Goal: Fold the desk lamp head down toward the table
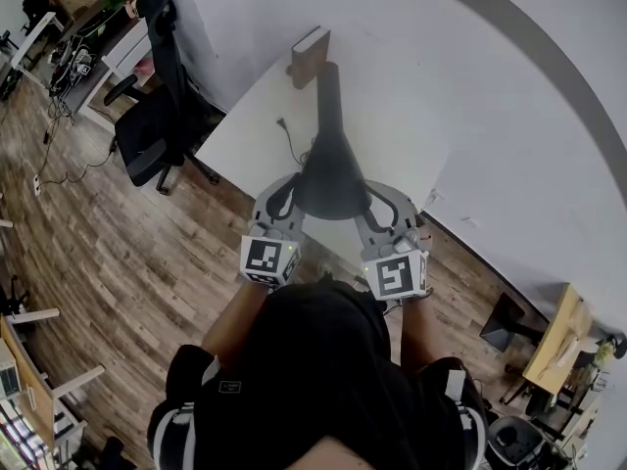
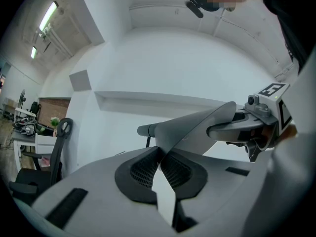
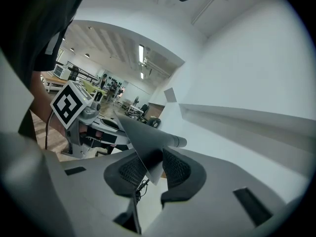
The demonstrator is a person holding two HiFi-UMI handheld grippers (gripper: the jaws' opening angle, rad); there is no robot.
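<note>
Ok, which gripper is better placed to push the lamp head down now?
Left: the left gripper is shut on the rim of the lamp head; the right gripper has its jaws apart around that rim, so it probably has no firm hold.

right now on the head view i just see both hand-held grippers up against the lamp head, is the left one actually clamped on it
Observer: Yes, the left gripper view shows the left hand-held gripper shut on the thin edge of the lamp head.
Operator: and the right one
Observer: That edge sits between the pads of the right hand-held gripper, with a gap showing below it. Whether they press on it I can't tell.
</note>
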